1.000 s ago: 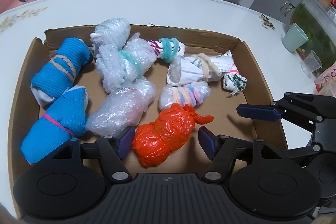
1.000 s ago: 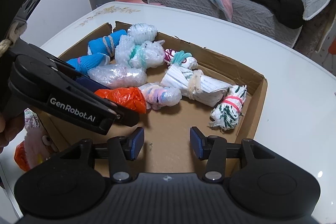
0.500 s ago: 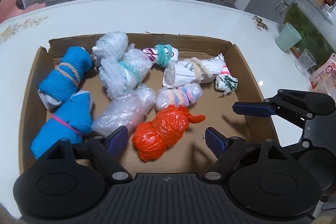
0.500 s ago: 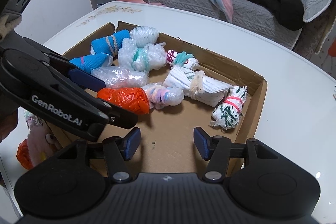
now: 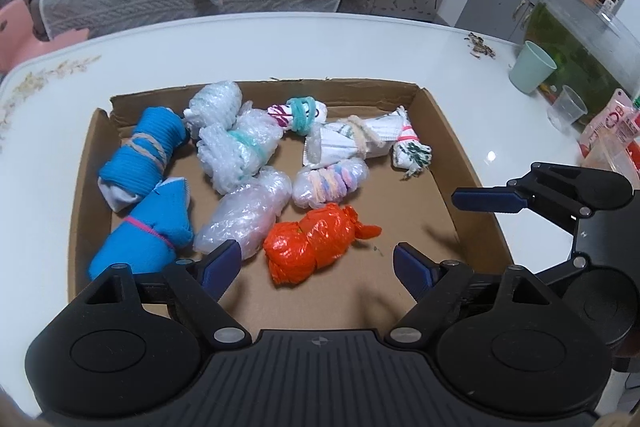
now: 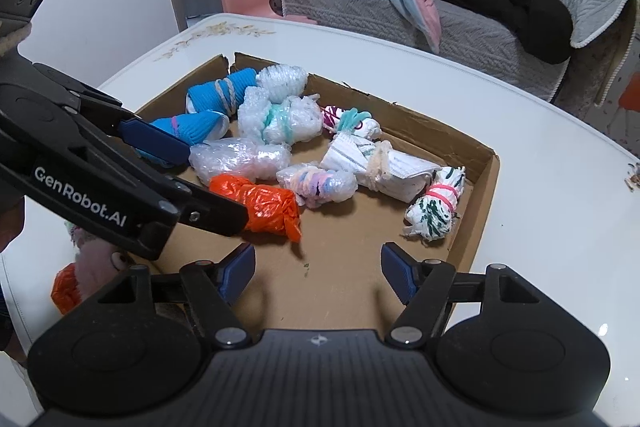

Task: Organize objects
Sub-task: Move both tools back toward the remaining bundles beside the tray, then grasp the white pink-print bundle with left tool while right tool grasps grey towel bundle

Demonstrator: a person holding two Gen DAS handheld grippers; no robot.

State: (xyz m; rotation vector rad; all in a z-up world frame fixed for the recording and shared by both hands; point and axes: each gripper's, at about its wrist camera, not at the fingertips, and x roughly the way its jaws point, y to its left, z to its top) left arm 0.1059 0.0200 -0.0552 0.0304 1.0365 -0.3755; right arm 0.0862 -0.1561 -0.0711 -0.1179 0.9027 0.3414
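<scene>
Progress: we count nine tied bundles inside shallow cardboard tray point(image 5: 472, 167) | orange plastic bundle point(image 5: 312, 245) at tray's 6 o'clock | left gripper point(image 5: 316, 263), right gripper point(image 6: 318, 269): jaws opening, empty | more, we judge, wait outside.

Both tongs tilt steeply down. The left tongs point(image 5: 316, 261) are opening, nothing pressed between their blue pads. The right tongs point(image 6: 318, 267), alongside near the tabletop's near edge, are opening too, empty.
</scene>
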